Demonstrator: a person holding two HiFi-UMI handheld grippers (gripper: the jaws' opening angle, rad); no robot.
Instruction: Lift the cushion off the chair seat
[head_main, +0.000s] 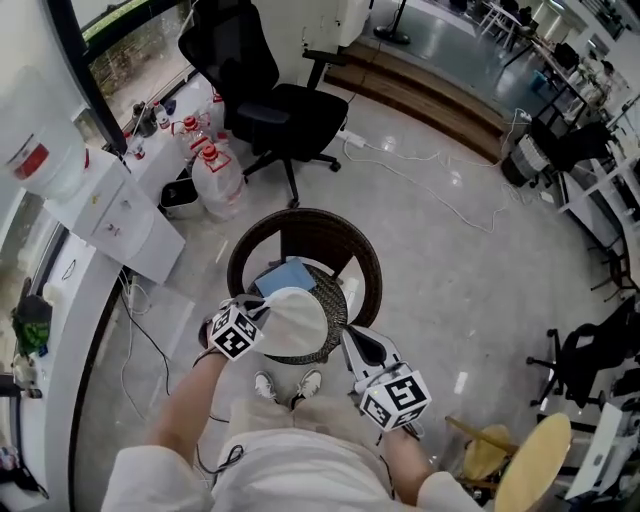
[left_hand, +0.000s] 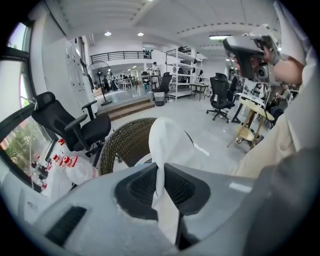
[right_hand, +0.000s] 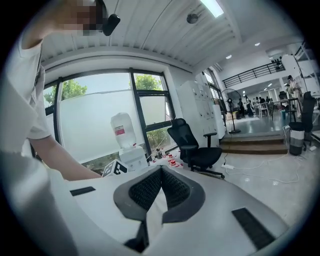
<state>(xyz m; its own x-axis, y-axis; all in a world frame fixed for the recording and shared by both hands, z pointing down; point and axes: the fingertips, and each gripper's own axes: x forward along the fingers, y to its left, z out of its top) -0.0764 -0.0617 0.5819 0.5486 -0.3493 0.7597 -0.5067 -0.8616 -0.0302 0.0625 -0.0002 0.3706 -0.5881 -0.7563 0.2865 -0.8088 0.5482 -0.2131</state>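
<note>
Grey office floor; left gripper (left_hand: 159, 175) fingers pinch cushion (head_main: 298, 318), hanging at chair's (head_main: 300, 232) 6 o'clock; right gripper (right_hand: 160, 172) fingers closed, empty; lift looks nearly done.

A black mesh-backed office chair (head_main: 270, 100) stands far across the glossy grey floor (head_main: 450, 270), beside clear plastic water jugs with red caps (head_main: 215, 180) and a white cabinet (head_main: 125, 215) along the left window wall. A white cable (head_main: 440, 185) trails near a wooden step (head_main: 420, 95). A pale wooden stool (head_main: 535, 455) sits near right.
</note>
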